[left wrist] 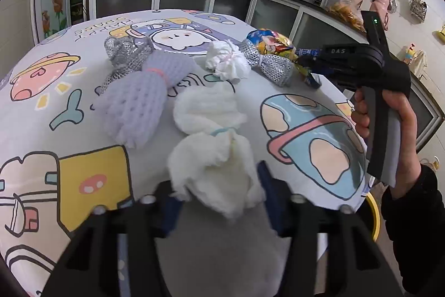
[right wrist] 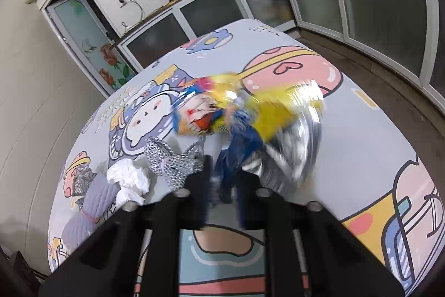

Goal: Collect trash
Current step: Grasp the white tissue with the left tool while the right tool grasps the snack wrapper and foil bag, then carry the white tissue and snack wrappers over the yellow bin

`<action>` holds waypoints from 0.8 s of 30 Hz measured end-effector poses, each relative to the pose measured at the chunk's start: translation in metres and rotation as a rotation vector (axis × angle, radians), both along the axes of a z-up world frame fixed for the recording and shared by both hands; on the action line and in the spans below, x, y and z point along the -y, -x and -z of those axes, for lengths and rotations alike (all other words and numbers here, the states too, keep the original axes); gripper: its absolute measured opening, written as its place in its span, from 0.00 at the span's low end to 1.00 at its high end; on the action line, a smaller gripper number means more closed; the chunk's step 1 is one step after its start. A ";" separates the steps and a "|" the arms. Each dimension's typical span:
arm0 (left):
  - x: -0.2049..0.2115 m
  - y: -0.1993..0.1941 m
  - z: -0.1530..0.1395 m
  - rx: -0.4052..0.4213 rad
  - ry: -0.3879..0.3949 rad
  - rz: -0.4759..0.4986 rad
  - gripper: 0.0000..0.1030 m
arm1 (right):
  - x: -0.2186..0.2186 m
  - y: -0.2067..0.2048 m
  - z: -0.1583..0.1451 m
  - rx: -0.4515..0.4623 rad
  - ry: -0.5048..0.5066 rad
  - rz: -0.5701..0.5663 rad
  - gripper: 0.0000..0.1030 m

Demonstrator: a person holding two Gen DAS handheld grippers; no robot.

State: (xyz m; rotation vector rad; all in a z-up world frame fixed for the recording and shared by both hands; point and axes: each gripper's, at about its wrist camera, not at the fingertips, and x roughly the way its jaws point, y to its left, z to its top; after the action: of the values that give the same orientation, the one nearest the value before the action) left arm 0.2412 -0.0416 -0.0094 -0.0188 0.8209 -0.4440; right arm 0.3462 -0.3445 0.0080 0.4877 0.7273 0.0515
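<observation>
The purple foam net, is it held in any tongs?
No. The purple foam net lies free on the tablecloth; the left tongs grip the white foam net instead.

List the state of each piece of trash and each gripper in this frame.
Left gripper: shut on the white foam net.
White foam net: banded, near end gripped.
Right gripper: shut on the snack wrapper.
Snack wrapper: crumpled, pinched, blurred.
Purple foam net: banded, lying loose.
Tissue wad: crumpled, loose.
Silver mesh bundle: tied, loose.

glossy foil snack wrapper [right wrist: 250, 113], soft white foam netting [left wrist: 211, 146] (matt), printed cloth tablecloth [left wrist: 83, 185]
</observation>
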 end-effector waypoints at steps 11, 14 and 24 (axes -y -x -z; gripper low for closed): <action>-0.010 0.007 -0.013 0.017 0.084 0.005 0.08 | 0.002 0.010 -0.012 0.041 -0.036 -0.026 0.01; -0.011 0.012 -0.021 0.038 0.097 0.010 0.08 | 0.005 0.012 -0.018 0.054 -0.032 -0.025 0.01; -0.010 0.024 -0.037 0.082 0.104 0.041 0.08 | 0.012 0.039 -0.037 0.106 -0.020 -0.032 0.01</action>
State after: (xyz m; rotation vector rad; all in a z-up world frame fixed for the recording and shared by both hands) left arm 0.2171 -0.0320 0.0279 -0.0794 0.7181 -0.5228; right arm 0.3077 -0.3562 0.0450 0.4891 0.6309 0.1137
